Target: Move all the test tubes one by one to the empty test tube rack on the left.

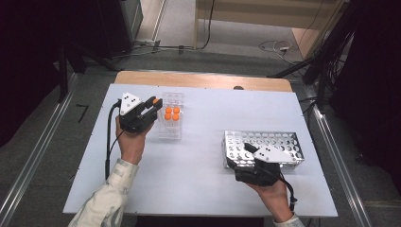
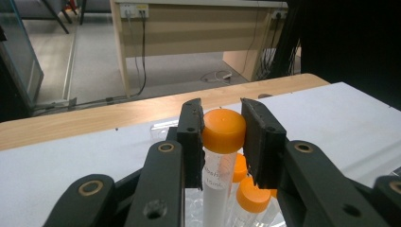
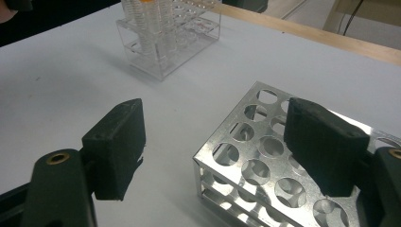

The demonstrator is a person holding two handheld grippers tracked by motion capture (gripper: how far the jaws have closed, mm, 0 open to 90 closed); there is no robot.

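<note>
My left gripper [image 2: 223, 130] is shut on an orange-capped clear tube [image 2: 222, 135], its pads pressing the cap from both sides. In the high view that left gripper [image 1: 155, 103] sits at the left edge of a clear plastic rack [image 1: 170, 131], which holds several more orange-capped tubes [image 1: 172, 113]. Two of those caps [image 2: 252, 194] show just below the held tube. My right gripper [image 3: 215, 142] stands open with nothing between its jaws, over the near left corner of a perforated metal rack [image 3: 265, 165]. The metal rack [image 1: 274, 142] lies at the table's right, with the right gripper [image 1: 250, 153] at its front edge.
The white table top [image 1: 203, 170] has a wooden strip [image 1: 203, 80] along its far edge. Cables lie on the floor beyond it, and a wooden desk [image 2: 189, 28] stands farther back. The clear rack [image 3: 165, 38] is seen far off in the right gripper view.
</note>
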